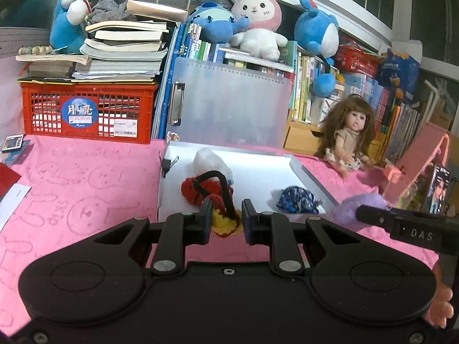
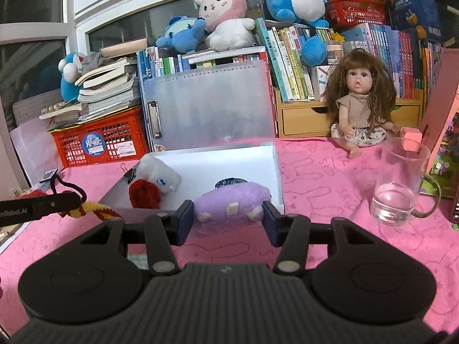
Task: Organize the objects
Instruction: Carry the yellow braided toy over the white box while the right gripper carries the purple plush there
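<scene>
A white shallow box (image 1: 258,175) lies on the pink cloth. In it are a white plush (image 1: 208,160), a red knitted piece (image 1: 198,192) with a black handle, and a dark blue patterned pouch (image 1: 297,200). My left gripper (image 1: 225,219) is shut on the yellow and red knitted piece (image 1: 225,225) at the box's near edge. My right gripper (image 2: 228,219) is shut on a purple plush (image 2: 232,200) over the box's (image 2: 275,166) near right corner. The purple plush also shows in the left wrist view (image 1: 358,206).
A doll (image 2: 360,106) sits at the back right. A glass mug (image 2: 401,183) with water stands to the right. A red crate (image 1: 86,111) under stacked books, a translucent folder (image 1: 229,106), shelved books and plush toys line the back.
</scene>
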{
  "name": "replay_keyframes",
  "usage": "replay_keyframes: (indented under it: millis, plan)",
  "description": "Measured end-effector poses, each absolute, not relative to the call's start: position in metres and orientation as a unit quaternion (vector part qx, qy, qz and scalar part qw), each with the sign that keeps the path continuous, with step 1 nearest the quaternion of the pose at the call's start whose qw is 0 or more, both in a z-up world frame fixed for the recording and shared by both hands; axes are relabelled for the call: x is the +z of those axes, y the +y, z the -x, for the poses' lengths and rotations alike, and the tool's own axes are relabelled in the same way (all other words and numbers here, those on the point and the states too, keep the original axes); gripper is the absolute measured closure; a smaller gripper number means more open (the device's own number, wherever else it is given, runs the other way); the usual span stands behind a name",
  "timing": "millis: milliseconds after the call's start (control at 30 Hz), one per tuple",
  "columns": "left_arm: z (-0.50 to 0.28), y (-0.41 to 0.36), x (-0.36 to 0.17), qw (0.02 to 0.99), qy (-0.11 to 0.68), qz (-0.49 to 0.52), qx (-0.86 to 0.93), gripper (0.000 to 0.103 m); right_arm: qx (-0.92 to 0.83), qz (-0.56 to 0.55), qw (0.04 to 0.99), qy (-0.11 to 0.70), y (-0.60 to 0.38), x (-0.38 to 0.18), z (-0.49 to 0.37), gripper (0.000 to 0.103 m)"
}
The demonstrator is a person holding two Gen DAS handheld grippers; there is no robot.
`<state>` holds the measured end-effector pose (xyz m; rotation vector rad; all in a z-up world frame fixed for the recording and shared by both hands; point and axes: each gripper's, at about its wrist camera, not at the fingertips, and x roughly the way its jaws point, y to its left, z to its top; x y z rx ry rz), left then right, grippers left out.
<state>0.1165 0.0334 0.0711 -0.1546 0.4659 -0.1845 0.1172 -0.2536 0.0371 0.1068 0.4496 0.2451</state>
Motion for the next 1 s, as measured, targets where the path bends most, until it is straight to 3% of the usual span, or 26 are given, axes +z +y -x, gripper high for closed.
replay_keyframes:
  millis: [567,1000]
  plan:
    - [-0.201,0.039,0.050,0.948,0.279,0.132,-0.074,0.083,0.101,-0.130,0.955,0.247,-0.268,0.035,-0.178,0.049]
    - [-0.249,0.033,0.052,0.952,0.254,0.150,-0.081,0.083,0.102,-0.165,0.948,0.254,-0.266,0.037,-0.234,0.049]
